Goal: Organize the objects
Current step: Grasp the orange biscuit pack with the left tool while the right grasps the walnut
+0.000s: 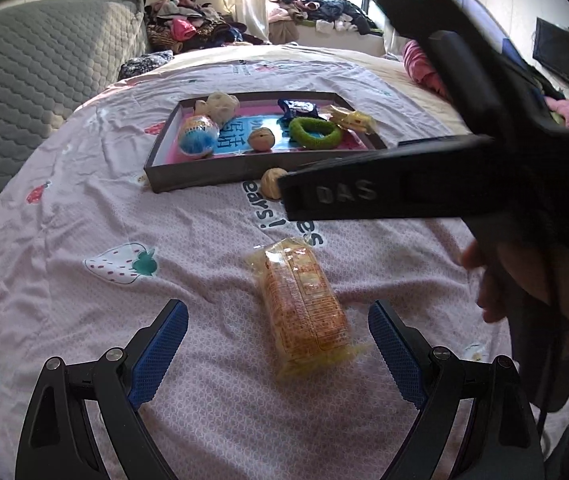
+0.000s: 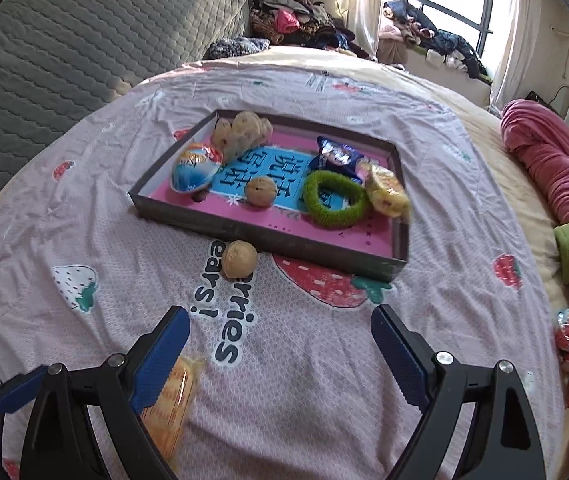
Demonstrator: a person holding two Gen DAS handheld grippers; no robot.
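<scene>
On the pink sheet (image 1: pixel 64 200), near the tray (image 1: pixel 204 178), the left view shows printed letters "ears!". "DAS" is written on the right gripper's black arm. The tray holds a green ring (image 1: pixel 315 132), a blue ball (image 1: pixel 198 136), a walnut (image 1: pixel 262 139) and snack bags. The left gripper (image 1: pixel 278 344) is wide open and holds nothing; an orange snack pack (image 1: pixel 302 304) lies between its fingers.

From the right view, "rries" shows below the tray (image 2: pixel 268 240). Another walnut (image 2: pixel 239 259) sits just outside it. The right gripper (image 2: pixel 280 348) is wide open and empty.
</scene>
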